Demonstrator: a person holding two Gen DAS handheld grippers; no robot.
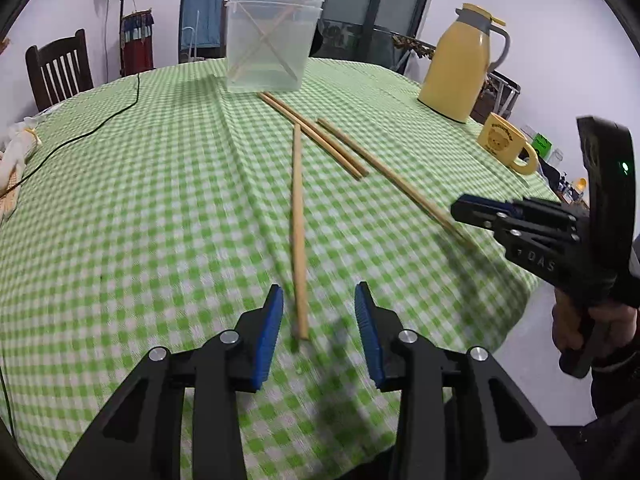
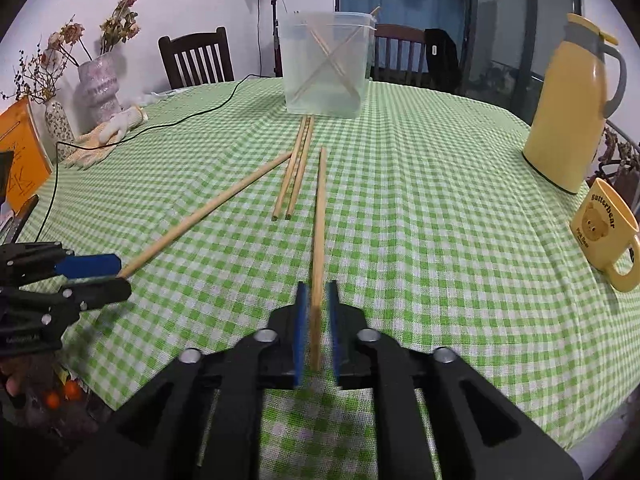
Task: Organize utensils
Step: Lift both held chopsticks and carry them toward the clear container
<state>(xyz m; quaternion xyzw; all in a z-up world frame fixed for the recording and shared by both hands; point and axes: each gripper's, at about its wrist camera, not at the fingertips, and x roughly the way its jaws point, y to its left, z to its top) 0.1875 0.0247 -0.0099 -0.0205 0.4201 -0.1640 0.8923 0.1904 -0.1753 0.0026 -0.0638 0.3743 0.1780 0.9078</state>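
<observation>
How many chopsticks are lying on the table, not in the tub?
4. A pair lies side by side just before the clear tub. One runs between the right gripper's jaws. One angles toward the left gripper. More stand crossed inside the tub.

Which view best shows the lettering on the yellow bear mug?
The right wrist view: the yellow bear mug is close and sharp, with the bear face and "Butterbear" readable. In the left wrist view the same mug sits small near the frame edge beside the yellow thermos jug; its print is too small to read.
</observation>
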